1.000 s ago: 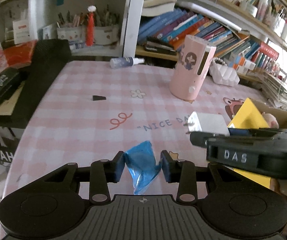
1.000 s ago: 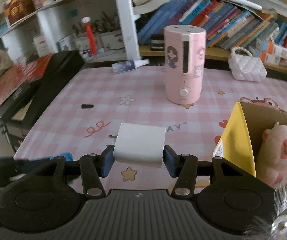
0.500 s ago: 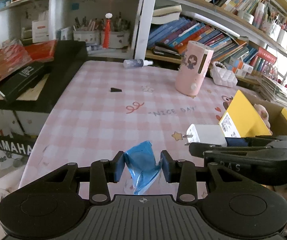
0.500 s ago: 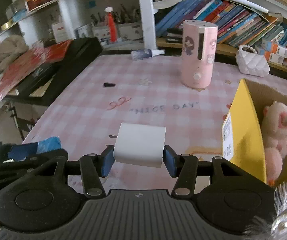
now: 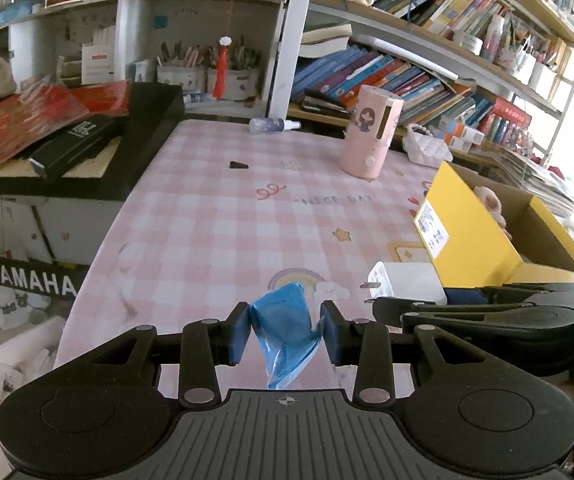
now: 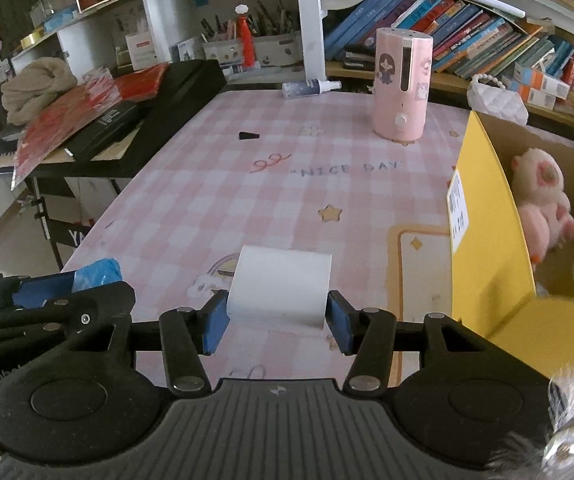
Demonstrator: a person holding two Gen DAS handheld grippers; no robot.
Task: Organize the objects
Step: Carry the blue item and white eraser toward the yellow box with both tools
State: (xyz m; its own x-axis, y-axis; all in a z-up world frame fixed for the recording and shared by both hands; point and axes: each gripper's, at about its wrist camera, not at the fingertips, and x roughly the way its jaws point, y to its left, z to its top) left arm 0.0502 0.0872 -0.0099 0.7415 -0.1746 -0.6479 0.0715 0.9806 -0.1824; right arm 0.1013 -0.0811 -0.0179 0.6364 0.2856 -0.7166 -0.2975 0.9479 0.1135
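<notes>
My left gripper [image 5: 285, 330] is shut on a crumpled blue plastic bag [image 5: 285, 330], held above the near edge of the pink checked table [image 5: 223, 216]. My right gripper [image 6: 279, 320] is shut on a white plug charger [image 6: 283, 284]; the charger also shows in the left wrist view [image 5: 405, 282], just right of my left gripper. The blue bag shows in the right wrist view [image 6: 97, 274] at the left. An open yellow cardboard box [image 6: 487, 216] with a pink plush toy [image 6: 543, 196] inside stands at the right.
A pink cylindrical humidifier [image 6: 403, 84] stands far on the table, with a small spray bottle [image 6: 311, 87] and a small black piece [image 6: 248, 135] lying beyond. A black keyboard case with books [image 5: 99, 136] borders the left. Bookshelves [image 5: 407, 72] fill the back.
Both grippers have pulled back toward the table's near edge and risen, each keeping its object. The table and box now look farther away.
</notes>
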